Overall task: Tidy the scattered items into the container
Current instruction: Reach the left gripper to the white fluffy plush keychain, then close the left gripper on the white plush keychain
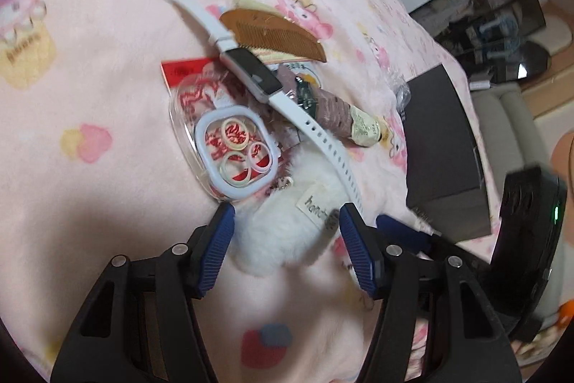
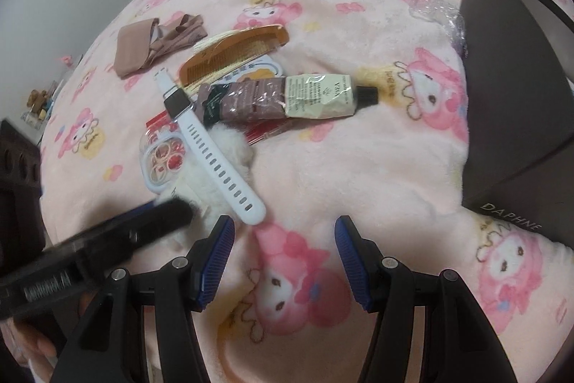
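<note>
reaching for the first pick: left gripper (image 1: 287,239) jaws released, straddling the white fluffy charm (image 1: 287,239) without pressing it, right gripper (image 2: 285,257) jaws released over bare blanket just beside the end of the white smartwatch (image 2: 211,146). next move calls for lowering and clenching on the charm, then carrying it to the dark box (image 2: 509,88) at the bed's right edge. everything lies mid-bed on a pink cartoon-print blanket (image 2: 358,167): comb (image 2: 229,56), hand cream tube (image 2: 287,97), clear ring case (image 1: 229,146); a pale wall shows beyond the bed's far edge.
</note>
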Motion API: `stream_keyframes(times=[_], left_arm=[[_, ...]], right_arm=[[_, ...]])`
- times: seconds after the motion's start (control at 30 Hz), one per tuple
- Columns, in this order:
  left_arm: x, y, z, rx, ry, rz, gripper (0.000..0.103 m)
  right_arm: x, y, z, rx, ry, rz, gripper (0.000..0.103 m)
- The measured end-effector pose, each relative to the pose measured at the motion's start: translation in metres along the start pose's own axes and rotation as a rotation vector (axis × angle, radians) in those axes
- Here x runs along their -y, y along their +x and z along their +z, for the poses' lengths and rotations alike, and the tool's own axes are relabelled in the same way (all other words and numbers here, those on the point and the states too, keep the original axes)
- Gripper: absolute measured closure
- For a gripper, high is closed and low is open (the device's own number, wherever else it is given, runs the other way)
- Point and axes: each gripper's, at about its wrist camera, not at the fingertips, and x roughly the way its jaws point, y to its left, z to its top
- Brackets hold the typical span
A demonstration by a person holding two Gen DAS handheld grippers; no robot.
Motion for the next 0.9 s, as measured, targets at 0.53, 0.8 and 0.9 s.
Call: stream_keyframes(times=[0.53, 0.8, 0.9], left_arm=[[0.055, -0.007, -0.026, -0.054, 0.115, 0.000, 0.074], [0.117, -0.005, -0.049, -0.091, 0.252, -0.026, 0.074], [0.136, 0.004, -0.055, -0.124, 0.271, -0.048, 0.074]], right_arm=[[0.014, -0.023, -0.020, 0.074, -0.012, 0.086, 0.054], [0.056, -0.065, -0.045, 0.107, 0.092, 0.084, 0.054], [0.071, -0.079, -0.053, 0.116, 0.124, 0.064, 0.054]])
